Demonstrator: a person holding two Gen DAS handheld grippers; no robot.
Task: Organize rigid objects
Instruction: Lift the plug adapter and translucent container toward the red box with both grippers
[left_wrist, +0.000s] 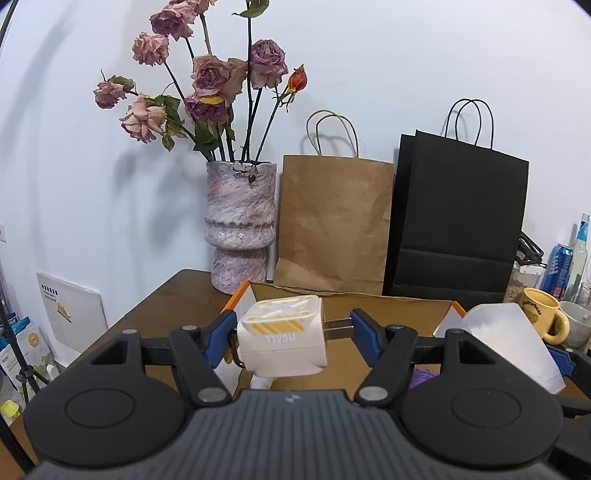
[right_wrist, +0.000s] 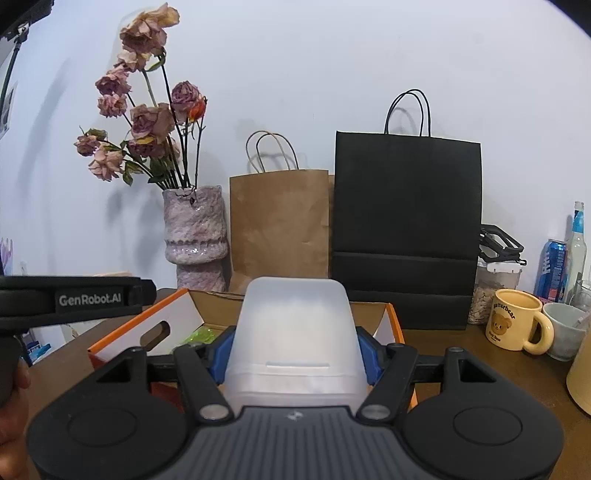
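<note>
The left gripper (left_wrist: 291, 332) clamps the white charger (left_wrist: 282, 336) above the cardboard box (left_wrist: 406, 310) by body and 2 prongs; light, rigid, slippery; the right gripper (right_wrist: 295, 354) holds a frosted plastic container (right_wrist: 295, 332) over the same box.

I see a dark brown wooden table (right_wrist: 461, 350). On it stand an open cardboard box (right_wrist: 147, 325) with orange edges, a mottled pink vase (right_wrist: 194, 240) of dried roses, a brown paper bag (right_wrist: 279, 225), a black paper bag (right_wrist: 406, 229) and a yellow mug (right_wrist: 515, 319).
</note>
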